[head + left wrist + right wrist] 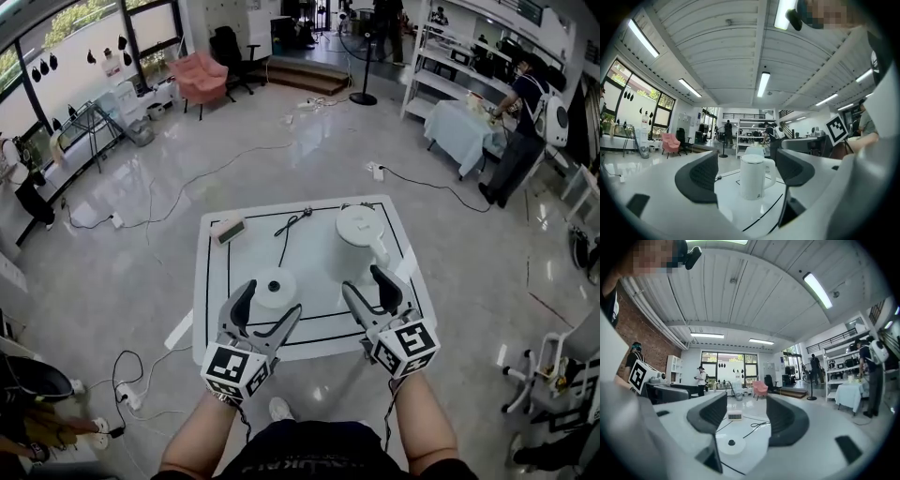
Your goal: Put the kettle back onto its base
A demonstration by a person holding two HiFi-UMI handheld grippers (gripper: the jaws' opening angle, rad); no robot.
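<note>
A white kettle (360, 242) stands upright on the white table (216, 309), right of centre, its handle turned to the right. Its round white base (275, 286) lies apart, to the kettle's left, and a black cord (287, 228) runs from it to the far edge. My left gripper (272, 302) hovers open and holds nothing at the base's near side. In the left gripper view the kettle (753, 176) shows between the jaws, some way ahead. My right gripper (365, 282) is open, just in front of the kettle. The right gripper view shows the base (731, 445).
A small white box with a display (229, 229) sits at the table's far left corner. Black lines frame the tabletop. Cables trail over the shiny floor (141, 211). A pink chair (201, 75), a fan stand (362, 56) and a person at a cloth-covered table (463, 129) are far behind.
</note>
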